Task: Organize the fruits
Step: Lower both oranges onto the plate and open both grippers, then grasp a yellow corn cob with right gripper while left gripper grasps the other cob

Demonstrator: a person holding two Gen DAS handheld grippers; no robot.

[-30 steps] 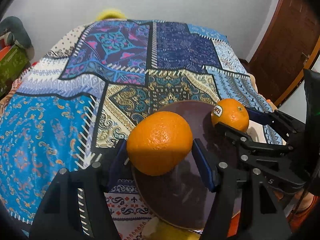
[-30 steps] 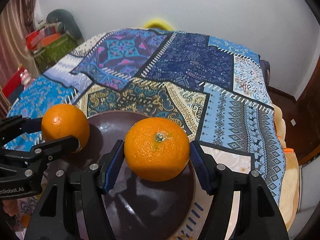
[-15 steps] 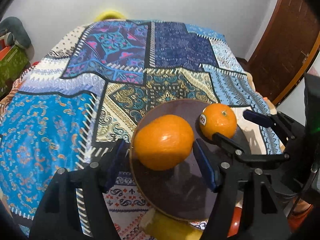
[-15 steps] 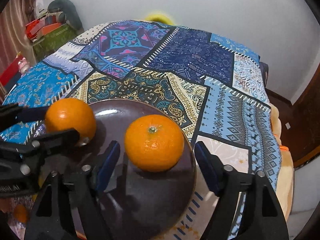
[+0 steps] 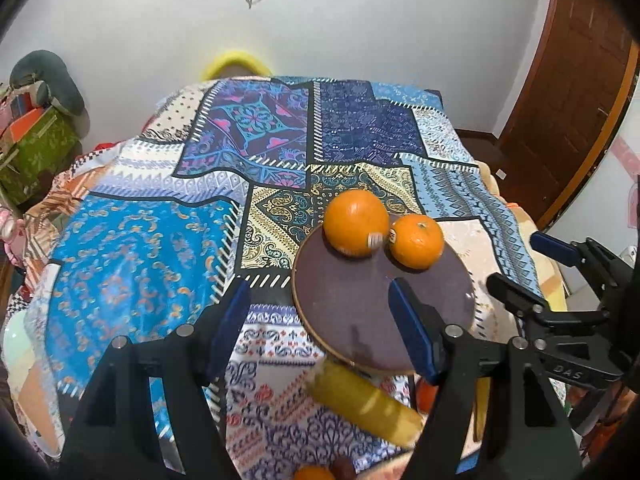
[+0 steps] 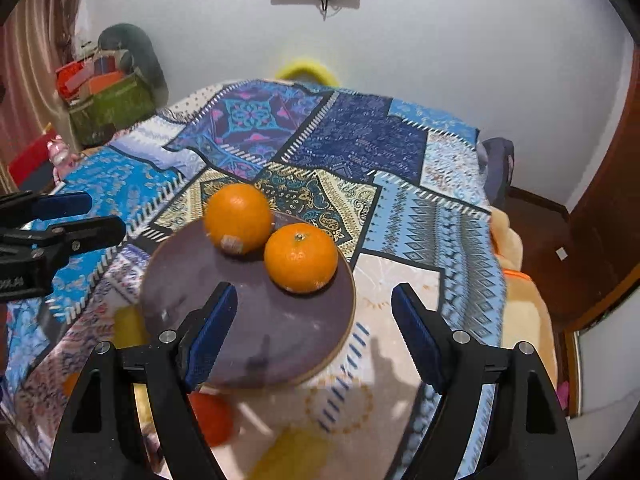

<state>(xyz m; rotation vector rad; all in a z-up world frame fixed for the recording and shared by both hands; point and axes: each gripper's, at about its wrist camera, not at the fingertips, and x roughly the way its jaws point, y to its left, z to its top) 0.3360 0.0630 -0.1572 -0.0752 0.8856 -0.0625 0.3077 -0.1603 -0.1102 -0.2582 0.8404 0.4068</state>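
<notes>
Two oranges lie side by side on a dark brown round plate point(image 5: 352, 312) on the patchwork bedspread. The larger orange point(image 5: 355, 222) is on the left, the smaller orange point(image 5: 417, 241) on the right. In the right wrist view they are the left orange point(image 6: 238, 218) and the right orange point(image 6: 301, 257) on the plate point(image 6: 280, 336). My left gripper point(image 5: 320, 328) is open and empty, pulled back above the plate's near edge. My right gripper point(image 6: 312, 332) is open and empty, also drawn back from the plate.
A yellow banana point(image 5: 360, 400) lies just in front of the plate. Another orange point(image 6: 212, 416) and a small dark fruit point(image 5: 344, 470) lie near the bed's front edge. A green box point(image 6: 112, 108) stands at the far left, a brown door point(image 5: 568, 92) at the right.
Both grippers opened and let go of their oranges, which now rest on the plate. Both grippers pulled back and up from the plate.
</notes>
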